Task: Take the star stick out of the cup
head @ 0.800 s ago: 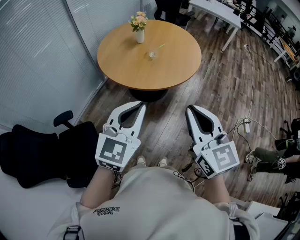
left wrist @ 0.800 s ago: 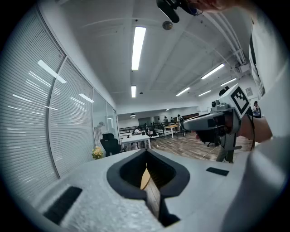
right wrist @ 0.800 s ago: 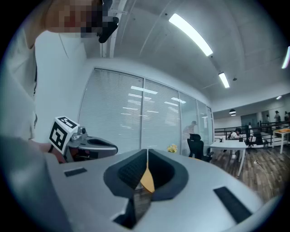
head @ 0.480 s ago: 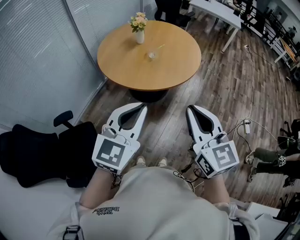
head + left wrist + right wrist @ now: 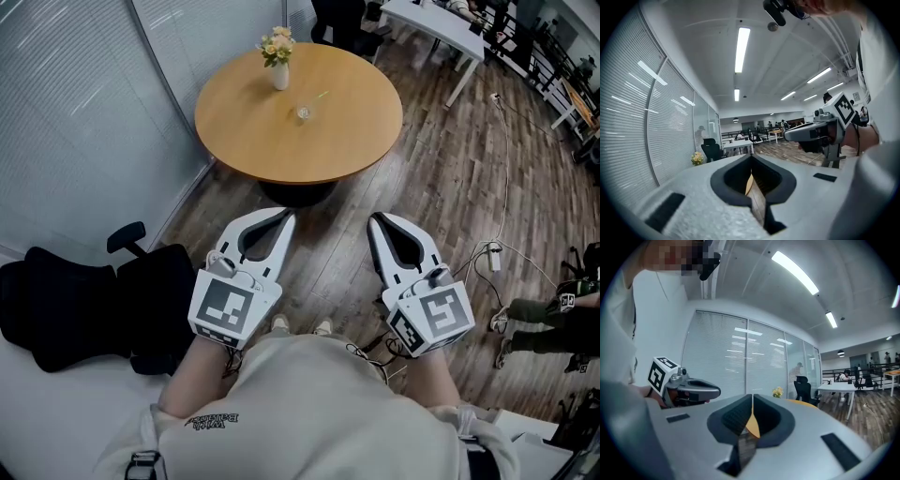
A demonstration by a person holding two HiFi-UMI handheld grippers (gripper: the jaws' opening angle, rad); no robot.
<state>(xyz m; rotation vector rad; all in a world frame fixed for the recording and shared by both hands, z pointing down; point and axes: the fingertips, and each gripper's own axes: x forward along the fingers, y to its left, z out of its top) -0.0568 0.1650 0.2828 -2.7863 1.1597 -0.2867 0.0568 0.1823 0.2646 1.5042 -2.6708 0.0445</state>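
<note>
Right tongs (image 5: 374, 218) nudged left, cup (image 5: 303, 113) with star stick (image 5: 321, 95) well ahead.

Round table (image 5: 253, 131) stands ahead on the floor. On it, the flower vase (image 5: 279, 67) sits at the far left edge and the cup (image 5: 303, 113) near centre. The star stick (image 5: 322, 94) stands in the cup, leaning far-right. Left gripper (image 5: 285, 215) and right gripper (image 5: 373, 221) are side by side, apart, short of the table's near edge. An office chair (image 5: 84, 309) lies left of the left gripper.
</note>
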